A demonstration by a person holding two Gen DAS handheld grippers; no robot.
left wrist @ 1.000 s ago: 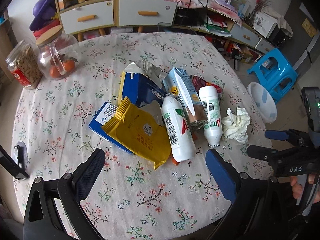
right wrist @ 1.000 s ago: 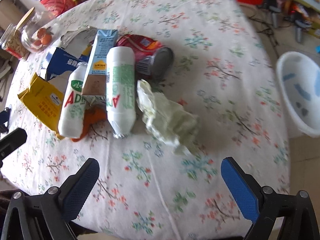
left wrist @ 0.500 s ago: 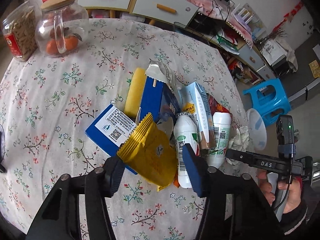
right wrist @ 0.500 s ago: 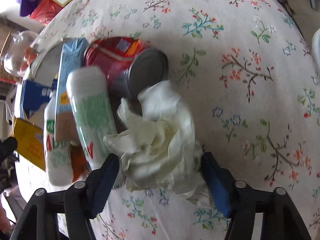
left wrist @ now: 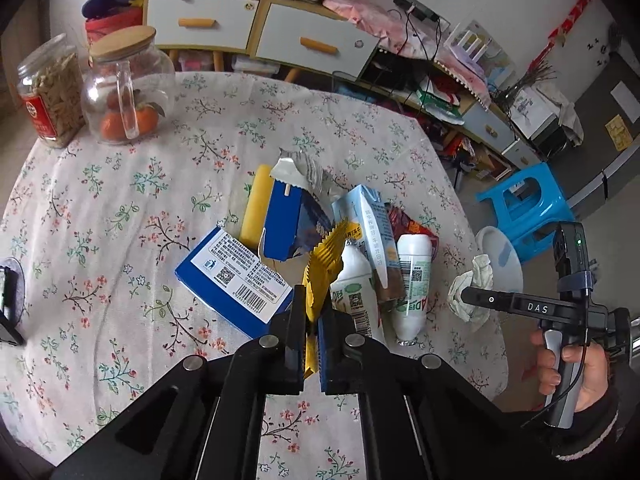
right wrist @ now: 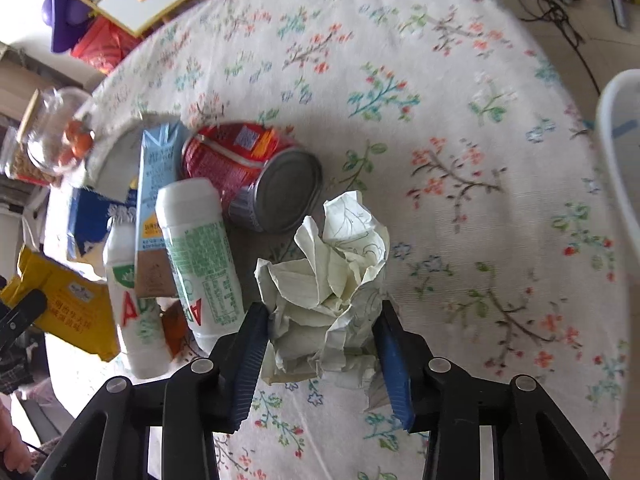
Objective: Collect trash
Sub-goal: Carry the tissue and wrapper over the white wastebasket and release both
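A pile of trash lies on the floral tablecloth (left wrist: 120, 208). My left gripper (left wrist: 312, 300) is shut on the edge of a yellow snack wrapper (left wrist: 324, 264), which stands up out of the pile between the pads. My right gripper (right wrist: 323, 306) is closing on a crumpled white paper (right wrist: 332, 272), and both blue pads touch its sides. The paper sits at the right end of the pile, next to a red can (right wrist: 248, 168) and a white bottle (right wrist: 200, 256). The left wrist view shows the right gripper side on, held by a hand (left wrist: 576, 364).
The pile also holds a second white bottle (left wrist: 356, 292), a light blue carton (left wrist: 376, 232), a blue box (left wrist: 232, 276) and a torn blue bag (left wrist: 288, 216). A white bin (left wrist: 500, 264) and a blue stool (left wrist: 528, 204) stand beyond the table's right edge. Two glass jars (left wrist: 124, 84) stand far left.
Both grippers came in from the table's near edge to the pile and closed from wide open. The left took the yellow wrapper and raised its edge; the right closed around the crumpled paper.
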